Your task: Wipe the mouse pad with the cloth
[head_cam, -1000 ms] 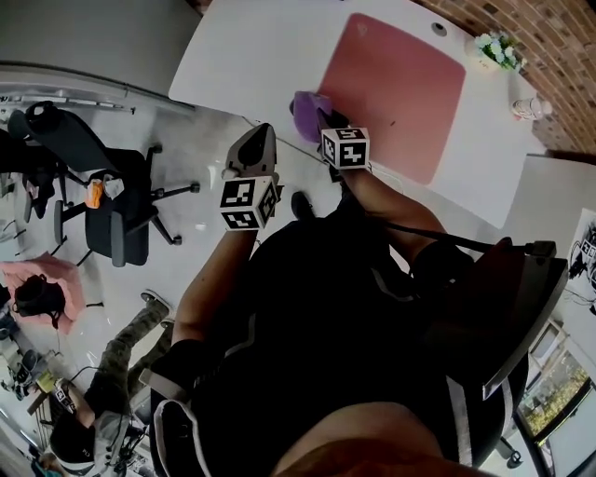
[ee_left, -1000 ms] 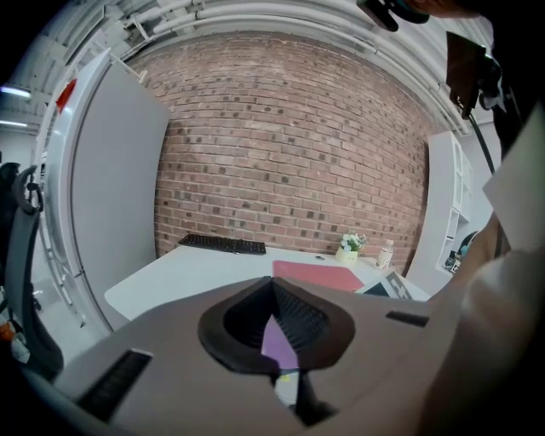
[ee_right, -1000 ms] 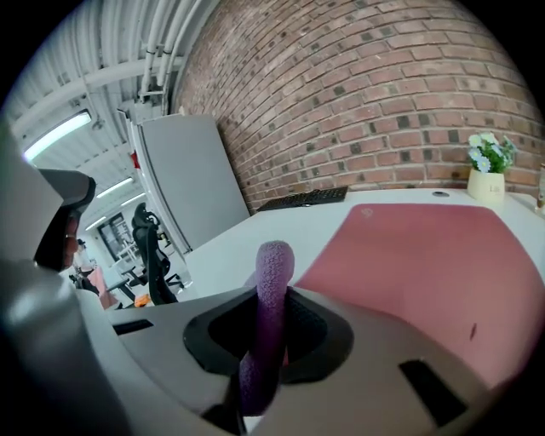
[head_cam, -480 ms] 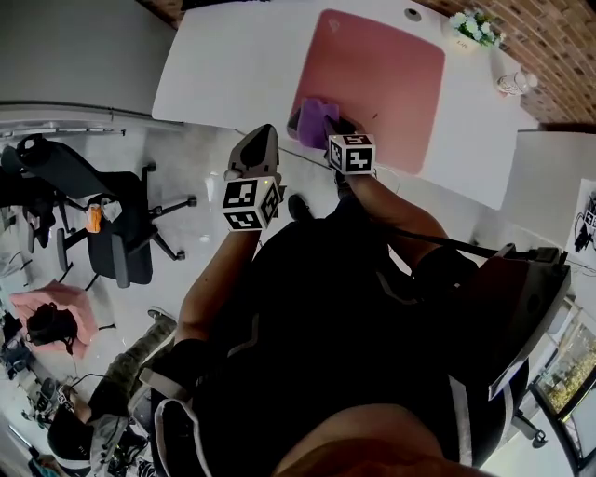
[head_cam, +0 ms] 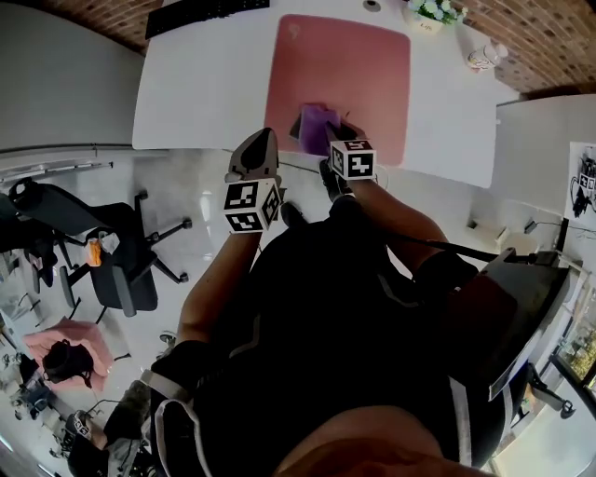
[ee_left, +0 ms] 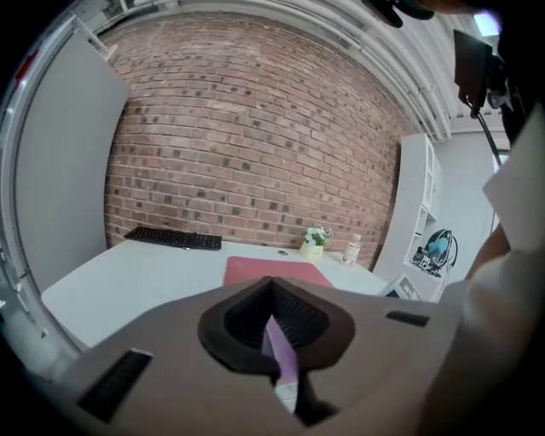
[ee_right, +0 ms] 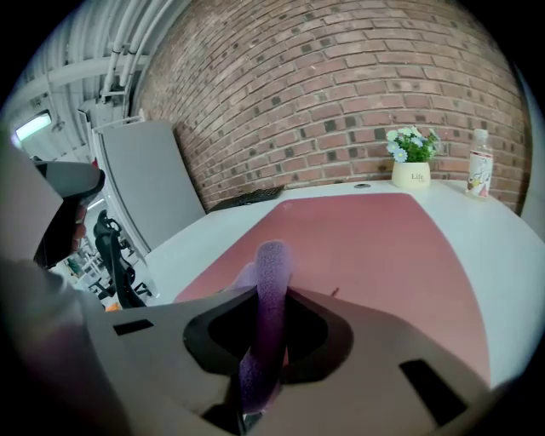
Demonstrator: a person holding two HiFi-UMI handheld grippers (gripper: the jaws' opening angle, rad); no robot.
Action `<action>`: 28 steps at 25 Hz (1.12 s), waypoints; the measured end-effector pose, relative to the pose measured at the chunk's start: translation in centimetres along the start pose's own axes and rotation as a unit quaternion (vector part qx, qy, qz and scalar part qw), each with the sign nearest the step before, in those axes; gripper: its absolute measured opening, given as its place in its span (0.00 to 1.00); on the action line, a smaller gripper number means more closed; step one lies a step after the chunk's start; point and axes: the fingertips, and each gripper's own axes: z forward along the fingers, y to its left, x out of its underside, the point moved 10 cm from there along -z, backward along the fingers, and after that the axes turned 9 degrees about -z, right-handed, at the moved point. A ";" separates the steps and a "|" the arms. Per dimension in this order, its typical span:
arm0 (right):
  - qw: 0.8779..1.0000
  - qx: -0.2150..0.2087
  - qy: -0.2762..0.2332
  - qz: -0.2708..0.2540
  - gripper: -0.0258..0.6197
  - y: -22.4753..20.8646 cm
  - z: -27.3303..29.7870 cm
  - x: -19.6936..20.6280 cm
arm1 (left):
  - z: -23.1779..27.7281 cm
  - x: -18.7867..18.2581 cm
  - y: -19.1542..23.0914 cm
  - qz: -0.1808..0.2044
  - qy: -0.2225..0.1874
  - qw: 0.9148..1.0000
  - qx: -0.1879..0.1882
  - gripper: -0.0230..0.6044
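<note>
A pink mouse pad (head_cam: 345, 65) lies on the white table (head_cam: 205, 93). The purple cloth (head_cam: 315, 121) rests on the pad near its front edge, and my right gripper (head_cam: 328, 132) is shut on it. In the right gripper view the cloth (ee_right: 274, 264) stands up as a folded strip between the jaws of that gripper (ee_right: 266, 332), with the pad (ee_right: 375, 238) stretching ahead. My left gripper (head_cam: 262, 140) hangs off the table's front edge over the floor, jaws closed and holding nothing. In the left gripper view this gripper (ee_left: 272, 294) points towards the pad (ee_left: 272, 271).
A black keyboard (head_cam: 200, 14) lies at the table's far left. A flower pot (head_cam: 430, 11) and a small bottle (head_cam: 484, 56) stand at the far right by the brick wall. An office chair (head_cam: 112, 270) stands on the floor to the left.
The right gripper has carried the cloth from the table beside the pad's left edge onto the pad. The left gripper has kept its place.
</note>
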 end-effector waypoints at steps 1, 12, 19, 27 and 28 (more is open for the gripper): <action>1.000 0.005 0.001 0.002 0.13 -0.4 -0.4 0.2 | 0.3 0.0 -0.2 0.000 0.000 1.000 0.005 0.04; 0.999 0.045 0.009 0.026 0.13 -4.8 -3.6 2.3 | 3.2 -0.2 -2.8 0.013 0.015 0.999 0.048 0.04; 0.996 0.081 0.010 0.046 0.13 -7.7 -6.6 4.2 | 4.3 -0.1 -4.2 0.026 0.027 0.997 0.073 0.04; 0.988 0.131 0.008 0.081 0.13 -11.0 -10.0 6.4 | 5.4 0.2 -5.7 0.039 0.039 0.993 0.100 0.04; 0.987 0.135 0.008 0.084 0.13 -11.3 -10.3 6.6 | 5.6 0.3 -5.9 0.041 0.041 0.993 0.104 0.04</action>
